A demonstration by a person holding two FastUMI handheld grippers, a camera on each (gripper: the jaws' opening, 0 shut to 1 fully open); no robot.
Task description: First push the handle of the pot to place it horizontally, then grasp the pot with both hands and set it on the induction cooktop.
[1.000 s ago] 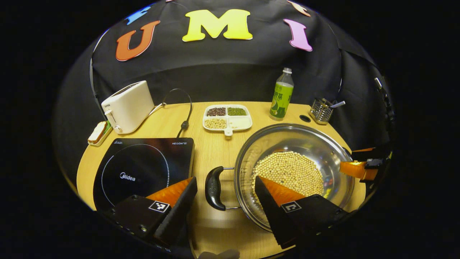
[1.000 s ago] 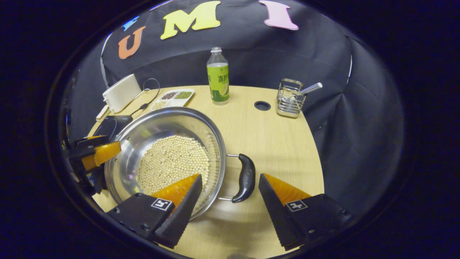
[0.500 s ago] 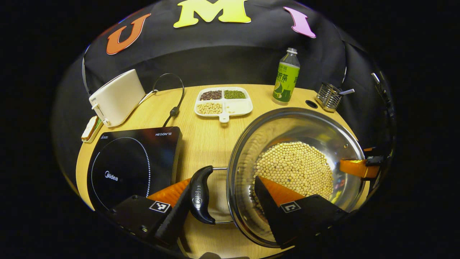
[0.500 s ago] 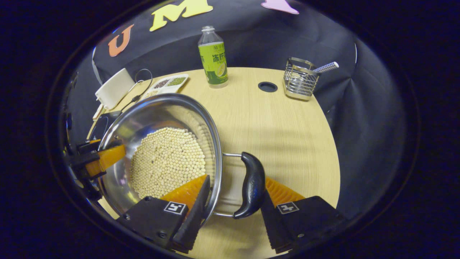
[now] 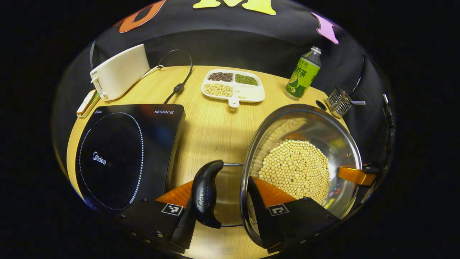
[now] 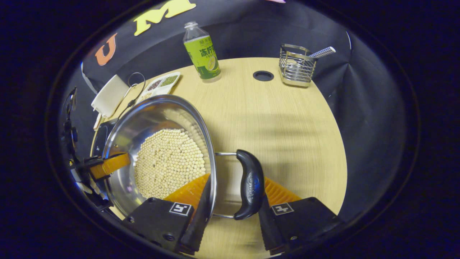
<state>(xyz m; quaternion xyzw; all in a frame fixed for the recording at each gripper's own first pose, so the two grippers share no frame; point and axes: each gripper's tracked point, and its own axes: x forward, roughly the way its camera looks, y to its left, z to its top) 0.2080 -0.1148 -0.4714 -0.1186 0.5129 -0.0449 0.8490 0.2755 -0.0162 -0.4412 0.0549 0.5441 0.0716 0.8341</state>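
- The pot (image 5: 302, 151), steel and holding a bed of pale beans (image 5: 294, 169), sits on the table (image 5: 212, 122) just to the right of the induction cooktop (image 5: 122, 154), not yet on it.
- The left hand-held gripper (image 5: 224, 201) straddles the pot's left handle (image 5: 205, 192): one finger lies outside the black grip, the other reaches over the rim into the pot. The jaws look narrowed around grip and rim, though I cannot tell whether both pads press yet.
- The right hand-held gripper (image 6: 233, 201) does the same at the right handle (image 6: 250, 189), one finger inside the rim, one behind the grip; firm contact is likewise unclear.
- Both handles appear to stick out level, so the step in hand is likely the two-sided grasp.
- To do it well: close both sides fully before lifting, and raise them together so the pot stays flat and the beans do not slide.
- Lift clear of the cooktop's edge, carry left, and centre the pot over the dotted ring (image 5: 111, 162).
- Keep away from the divided tray (image 5: 233, 86) and the cable (image 5: 178, 86) behind.
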